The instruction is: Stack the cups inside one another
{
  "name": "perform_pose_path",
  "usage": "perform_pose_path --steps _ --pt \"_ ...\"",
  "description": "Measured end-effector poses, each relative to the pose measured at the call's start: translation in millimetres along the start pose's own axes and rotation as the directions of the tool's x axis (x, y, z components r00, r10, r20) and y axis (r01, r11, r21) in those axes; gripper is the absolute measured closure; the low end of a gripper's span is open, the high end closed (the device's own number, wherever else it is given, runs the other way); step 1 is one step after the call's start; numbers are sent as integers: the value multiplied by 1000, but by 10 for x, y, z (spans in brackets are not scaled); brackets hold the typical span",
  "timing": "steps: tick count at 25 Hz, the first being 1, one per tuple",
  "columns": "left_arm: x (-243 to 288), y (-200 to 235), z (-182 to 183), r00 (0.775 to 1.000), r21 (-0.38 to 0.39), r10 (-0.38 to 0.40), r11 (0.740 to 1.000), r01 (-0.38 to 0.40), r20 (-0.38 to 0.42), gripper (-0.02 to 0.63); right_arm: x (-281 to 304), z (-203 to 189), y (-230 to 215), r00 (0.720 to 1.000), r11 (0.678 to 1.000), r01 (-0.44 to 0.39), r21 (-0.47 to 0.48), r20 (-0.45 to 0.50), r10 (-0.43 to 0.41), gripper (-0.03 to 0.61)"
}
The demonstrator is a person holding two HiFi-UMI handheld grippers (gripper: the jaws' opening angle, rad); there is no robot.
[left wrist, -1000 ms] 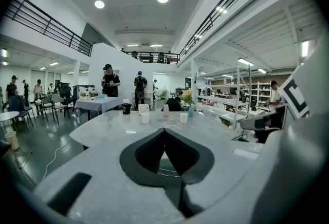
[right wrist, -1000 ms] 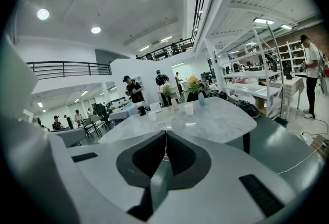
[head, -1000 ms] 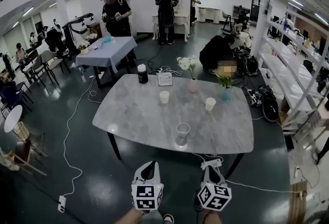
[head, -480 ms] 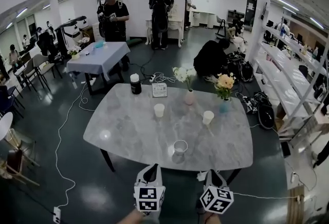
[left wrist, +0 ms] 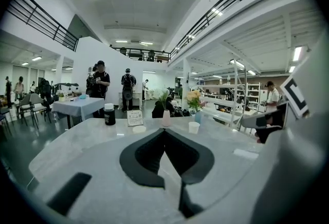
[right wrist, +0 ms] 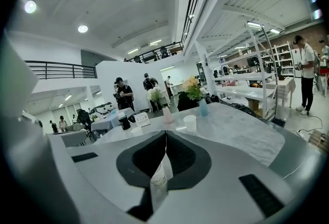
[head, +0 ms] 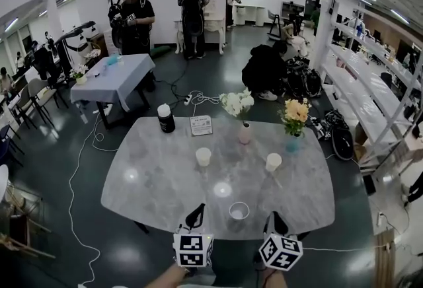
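Three cups stand on the grey marble table (head: 152, 181). A clear cup (head: 238, 212) is near the front edge, a white cup (head: 203, 156) sits mid-table, and another white cup (head: 273, 162) is to its right. My left gripper (head: 194, 213) is at the front edge just left of the clear cup, its jaws shut with nothing in them (left wrist: 164, 130). My right gripper (head: 276, 217) is just right of the clear cup, tips also shut (right wrist: 165, 133). The clear cup (right wrist: 156, 183) shows through the gap under its closed tips, not gripped.
At the table's far side are a black bottle (head: 165, 119), a small sign card (head: 201, 125), a pink vase with white flowers (head: 244, 133) and a blue vase with orange flowers (head: 293, 141). Several people and a cloth-covered table (head: 112, 75) are behind. Cables lie on the floor.
Both grippers have come forward to the table's front edge and now flank the clear cup. The table looks closer. Both stay shut, and the cups have not moved.
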State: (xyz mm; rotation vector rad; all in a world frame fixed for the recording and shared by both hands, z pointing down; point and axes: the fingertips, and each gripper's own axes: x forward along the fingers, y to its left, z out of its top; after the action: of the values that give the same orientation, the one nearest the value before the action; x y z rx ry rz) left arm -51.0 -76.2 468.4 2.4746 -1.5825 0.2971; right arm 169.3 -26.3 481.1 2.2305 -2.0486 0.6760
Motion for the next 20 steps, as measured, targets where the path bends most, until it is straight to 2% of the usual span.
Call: perform_pose_path --steps 9,14,20 --pt "630 320 40 998 -29 -56 998 55 -30 614 547 152 111 998 998 55 -10 -12 -55 572" --pt "907 314 74 992 -16 -115 993 114 -44 614 662 240 59 996 996 87 0 10 -87 572" --pt "1159 228 -47 987 -12 -138 990 138 -87 614 795 148 -122 995 994 103 23 -18 -103 572"
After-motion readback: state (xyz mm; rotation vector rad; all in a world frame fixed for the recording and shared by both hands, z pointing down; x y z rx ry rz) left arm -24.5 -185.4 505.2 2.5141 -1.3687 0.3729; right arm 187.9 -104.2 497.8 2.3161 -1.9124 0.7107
